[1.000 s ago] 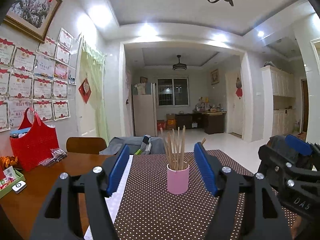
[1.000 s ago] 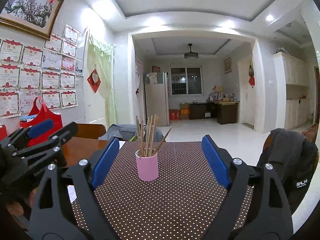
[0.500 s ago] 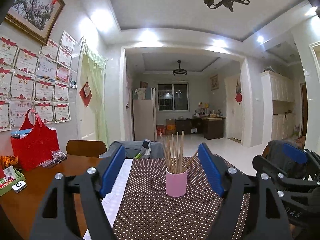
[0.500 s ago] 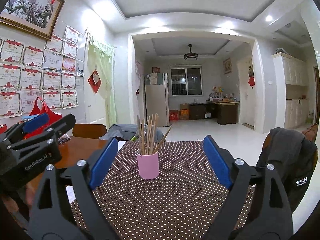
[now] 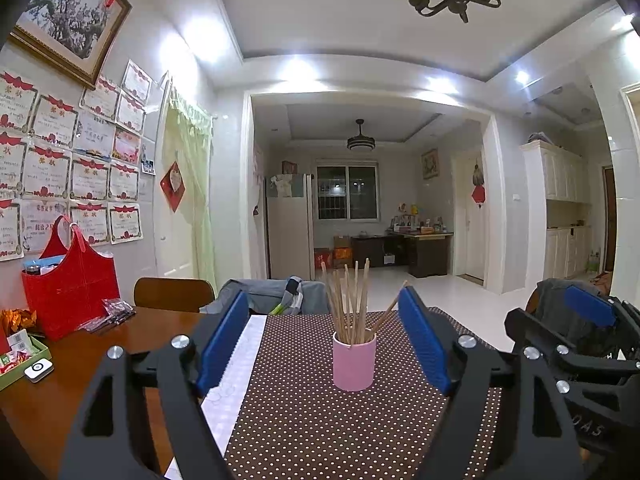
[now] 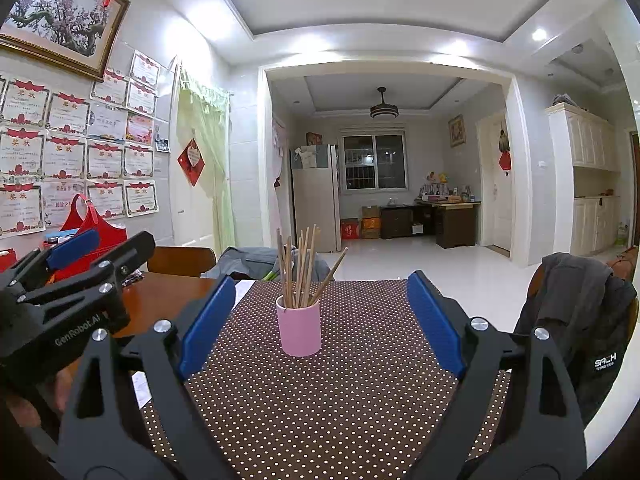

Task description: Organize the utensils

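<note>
Left claw (image 5: 324, 340) and right claw (image 6: 322, 316) wide, level.

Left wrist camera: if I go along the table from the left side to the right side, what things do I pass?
Green box → red bag → left gripper, open, nothing between its blue pads → pink cup holding the chopsticks → right gripper at the far right.

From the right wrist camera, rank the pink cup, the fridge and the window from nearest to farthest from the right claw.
1. Pink cup, holding sticks, on the dotted cloth just ahead of the right claw, slightly left of centre.
2. Fridge, standing in the far room, left of centre.
3. Window, on the back wall behind the fridge.
</note>
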A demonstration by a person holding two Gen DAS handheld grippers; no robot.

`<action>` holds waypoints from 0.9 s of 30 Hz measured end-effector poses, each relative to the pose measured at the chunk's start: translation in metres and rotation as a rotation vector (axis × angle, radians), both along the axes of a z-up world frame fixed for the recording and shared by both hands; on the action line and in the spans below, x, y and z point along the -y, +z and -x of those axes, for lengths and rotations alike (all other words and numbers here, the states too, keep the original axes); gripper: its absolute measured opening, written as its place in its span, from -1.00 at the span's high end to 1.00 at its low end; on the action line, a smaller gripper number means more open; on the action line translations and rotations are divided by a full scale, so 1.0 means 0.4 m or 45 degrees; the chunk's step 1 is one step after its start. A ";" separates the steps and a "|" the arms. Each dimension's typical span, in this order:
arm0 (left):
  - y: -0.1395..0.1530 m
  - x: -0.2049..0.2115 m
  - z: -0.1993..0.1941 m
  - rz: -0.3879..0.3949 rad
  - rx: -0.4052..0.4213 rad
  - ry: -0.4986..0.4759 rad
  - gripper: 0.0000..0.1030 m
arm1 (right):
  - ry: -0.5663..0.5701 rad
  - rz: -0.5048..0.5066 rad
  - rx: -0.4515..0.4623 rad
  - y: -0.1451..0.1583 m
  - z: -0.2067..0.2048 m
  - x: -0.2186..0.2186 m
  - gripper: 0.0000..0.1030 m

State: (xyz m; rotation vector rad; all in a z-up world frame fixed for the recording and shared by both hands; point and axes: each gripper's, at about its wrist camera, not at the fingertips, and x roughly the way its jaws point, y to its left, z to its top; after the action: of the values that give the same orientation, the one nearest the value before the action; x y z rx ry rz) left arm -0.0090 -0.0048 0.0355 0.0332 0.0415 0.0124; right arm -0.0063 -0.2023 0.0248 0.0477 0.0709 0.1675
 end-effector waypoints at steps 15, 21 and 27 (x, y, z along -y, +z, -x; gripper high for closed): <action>-0.002 0.004 0.000 -0.012 -0.002 -0.003 -0.48 | 0.002 -0.005 -0.008 0.006 -0.006 -0.012 -0.69; -0.004 0.001 -0.004 0.003 -0.009 -0.001 -0.48 | 0.003 -0.007 -0.009 0.002 -0.009 -0.013 -0.69; -0.005 0.002 -0.008 0.005 -0.012 -0.007 -0.48 | 0.003 -0.008 -0.011 0.002 -0.010 -0.014 -0.69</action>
State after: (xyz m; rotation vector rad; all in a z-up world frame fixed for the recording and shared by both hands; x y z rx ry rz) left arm -0.0058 -0.0056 0.0335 0.0298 0.0506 0.0066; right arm -0.0025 -0.1968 0.0258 0.0544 0.0791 0.1698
